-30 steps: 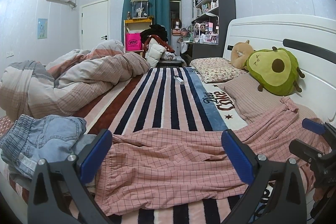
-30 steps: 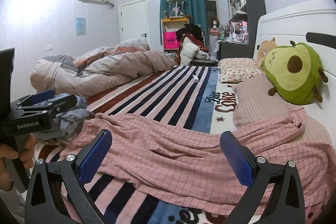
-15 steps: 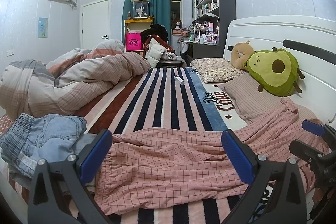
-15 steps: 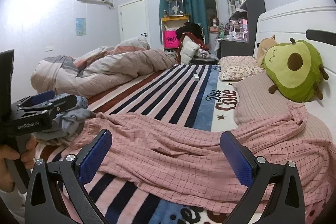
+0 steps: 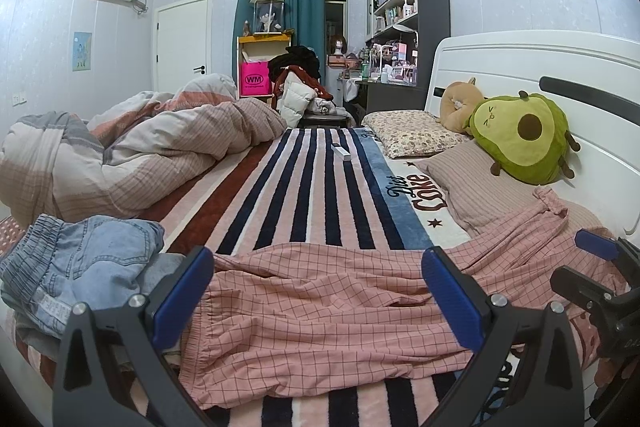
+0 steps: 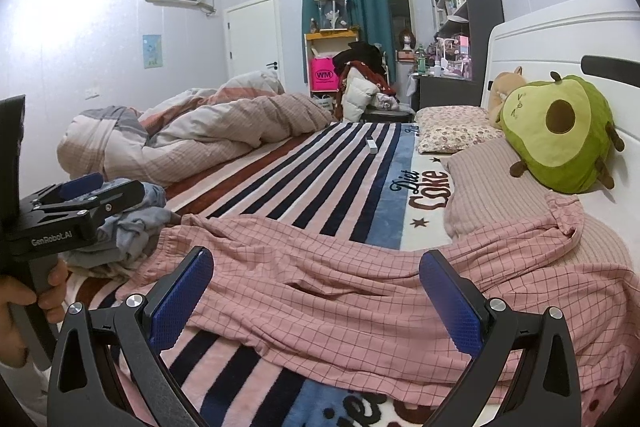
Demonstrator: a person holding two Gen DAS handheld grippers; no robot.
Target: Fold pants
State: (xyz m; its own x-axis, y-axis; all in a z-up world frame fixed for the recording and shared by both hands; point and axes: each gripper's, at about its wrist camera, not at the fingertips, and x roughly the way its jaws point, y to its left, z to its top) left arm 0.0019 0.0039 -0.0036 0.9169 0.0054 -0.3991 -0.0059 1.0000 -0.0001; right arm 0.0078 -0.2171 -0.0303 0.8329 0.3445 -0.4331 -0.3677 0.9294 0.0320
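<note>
Pink checked pants [image 5: 320,307] lie rumpled across the near part of the striped bed, waistband toward the left, legs running right over a pillow. In the right wrist view the same pants [image 6: 380,291] fill the foreground. My left gripper [image 5: 318,291] hovers open above the waistband end, nothing between its blue pads. My right gripper [image 6: 316,291] is open too, over the pants' middle. Each gripper shows at the edge of the other's view: the right gripper [image 5: 600,267] at the far right, the left gripper [image 6: 80,195] at the far left, held by a hand [image 6: 24,307].
A pile of blue denim clothes [image 5: 80,267] sits left of the pants. A bunched duvet [image 5: 140,155] fills the bed's left side. Pillows [image 5: 412,133], an avocado plush [image 5: 524,139] and the white headboard [image 5: 520,67] line the right. A small white remote [image 5: 341,151] lies mid-bed.
Almost nothing has changed. Both grippers stay open; the right wrist view has shifted slightly, and the pants lie as before.
</note>
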